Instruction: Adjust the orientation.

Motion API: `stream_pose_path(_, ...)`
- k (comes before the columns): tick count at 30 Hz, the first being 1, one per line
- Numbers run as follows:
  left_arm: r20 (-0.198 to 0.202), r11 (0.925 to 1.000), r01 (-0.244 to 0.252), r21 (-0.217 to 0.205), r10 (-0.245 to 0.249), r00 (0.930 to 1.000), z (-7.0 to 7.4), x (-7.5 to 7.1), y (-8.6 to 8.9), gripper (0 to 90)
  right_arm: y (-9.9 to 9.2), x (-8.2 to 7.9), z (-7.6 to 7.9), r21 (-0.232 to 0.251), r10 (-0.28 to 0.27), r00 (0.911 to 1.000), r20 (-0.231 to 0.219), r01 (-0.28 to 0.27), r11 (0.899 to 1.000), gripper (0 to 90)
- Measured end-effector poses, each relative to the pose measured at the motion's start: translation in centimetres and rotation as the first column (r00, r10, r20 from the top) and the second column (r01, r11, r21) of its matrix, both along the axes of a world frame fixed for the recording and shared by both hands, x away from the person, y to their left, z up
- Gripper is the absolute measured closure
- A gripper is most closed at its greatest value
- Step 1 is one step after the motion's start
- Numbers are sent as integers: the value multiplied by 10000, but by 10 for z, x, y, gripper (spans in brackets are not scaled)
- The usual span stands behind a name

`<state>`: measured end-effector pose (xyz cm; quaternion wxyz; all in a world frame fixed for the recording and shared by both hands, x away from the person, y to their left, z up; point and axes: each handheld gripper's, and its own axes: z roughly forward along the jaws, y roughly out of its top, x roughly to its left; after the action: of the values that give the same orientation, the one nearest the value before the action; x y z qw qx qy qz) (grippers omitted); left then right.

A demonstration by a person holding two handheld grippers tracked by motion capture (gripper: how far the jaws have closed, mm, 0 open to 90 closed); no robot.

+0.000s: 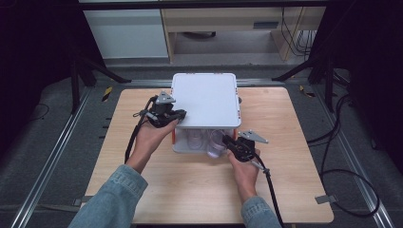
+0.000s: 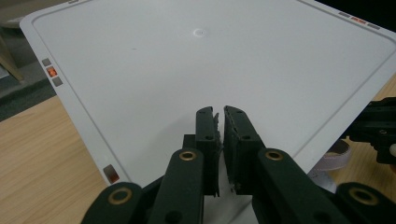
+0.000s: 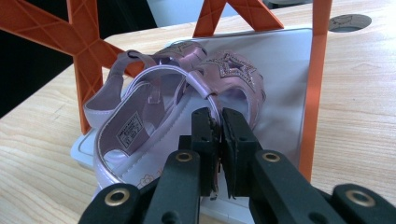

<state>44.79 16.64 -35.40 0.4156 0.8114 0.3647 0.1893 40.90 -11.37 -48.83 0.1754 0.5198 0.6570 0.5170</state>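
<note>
A white-topped rack [image 1: 204, 99] stands mid-counter [image 1: 285, 190]. The left gripper [image 1: 179, 114], jaws closed and empty, rests on its near-left edge, apparently steadying it. The right gripper [image 3: 219, 116], closed on the heel rim of a pink sandal [image 3: 154, 121], seems set to draw it out.

both grippers black, two-jaw. left gripper [image 1: 178, 115] and right gripper [image 1: 227, 141] each carry a grey three-cornered plate on top, with small dark holes at the corners. black cable trails back from each along the forearm. in the gripper views, left gripper [image 2: 219, 116] and right gripper [image 3: 215, 119]: flat rectangular black jaws, ribbed inner faces, small screws on the outer faces, black linkage arms with brass-coloured pivot bushings. the person wears light blue denim sleeves [image 1: 114, 197], cuffs at the wrists, hands bare.
</note>
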Motion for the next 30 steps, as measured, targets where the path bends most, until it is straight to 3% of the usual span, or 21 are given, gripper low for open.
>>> stream_pose_path(8, -35, 10000, -60, -50, 60, 10000, -1, 2, 0, 840, -2, 5, -2, -122, -32, 9999, 151, 34, 9999, 843)
stream_pose_path(17, -82, 10000, -67, -56, 67, 9999, -1, 2, 0, 842, 3, 7, -4, -158, 115, 9999, -34, -115, 9998, 817)
stream_pose_path(19, -120, 9999, -83, -96, 82, 9999, -1, 3, 0, 842, 4, 8, -5, 89, 355, 9991, -219, -353, 9993, 777)
stream_pose_path(20, -128, 9999, -98, -119, 97, 9999, -1, 3, 0, 843, 4, 8, -4, 259, 368, 9990, -256, -362, 9990, 668)
stream_pose_path(22, -96, 9999, -89, -70, 89, 9999, -1, 2, 0, 843, 3, 6, -1, 533, 514, 9983, -291, -498, 9973, 649)
stream_pose_path(25, -83, 9999, -94, -39, 94, 9999, -1, 2, -1, 843, 0, 0, 6, 677, 660, 9978, 49, -662, 9955, 670)
stream_pose_path(27, -87, 9999, -102, -29, 102, 9999, -1, 2, -1, 843, -4, -6, 13, 1023, 933, 9955, 174, -946, 9902, 765)
stream_pose_path(30, -99, 9999, -119, 5, 119, 9999, 0, 2, -1, 843, -10, -17, 18, 942, 1504, 9885, 143, -1511, 9840, 847)
